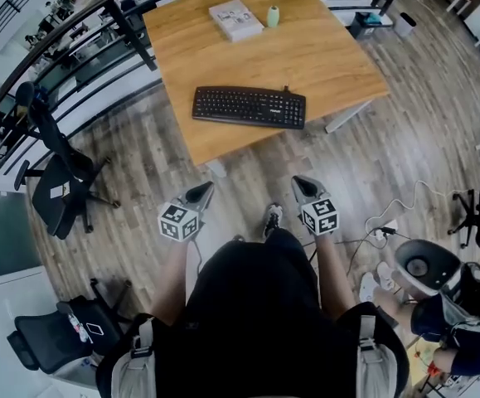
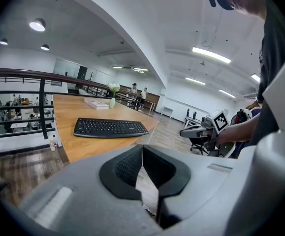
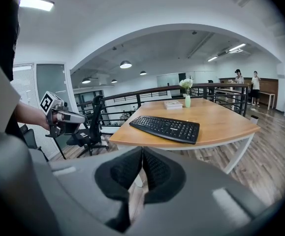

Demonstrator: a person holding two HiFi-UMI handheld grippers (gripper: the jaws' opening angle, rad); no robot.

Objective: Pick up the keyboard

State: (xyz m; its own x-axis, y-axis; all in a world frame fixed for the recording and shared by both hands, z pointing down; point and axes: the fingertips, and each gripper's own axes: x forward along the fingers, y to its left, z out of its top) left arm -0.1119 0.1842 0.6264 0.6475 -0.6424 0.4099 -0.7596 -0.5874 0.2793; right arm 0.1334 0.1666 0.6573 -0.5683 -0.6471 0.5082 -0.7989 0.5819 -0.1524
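Lower left of centre: left gripper [image 1: 200, 194], jaws together, empty. Above it, mid-frame, the black keyboard [image 1: 249, 107] lies on the wooden table [image 1: 322, 48], long axis running left to right, well apart from both grippers. Right gripper [image 1: 303, 186], also closed and empty, looks slightly nearer.

Open floor [image 1: 252, 177] lies between us and the near edge of the worktop [image 1: 331, 56], and we find nothing blocking the approach. The worktop is bare all round the keyboard [image 1: 249, 107]; the book [image 1: 235, 19] and vase [image 1: 273, 16] stand well behind it. An office chair [image 1: 61, 185] sits far left.
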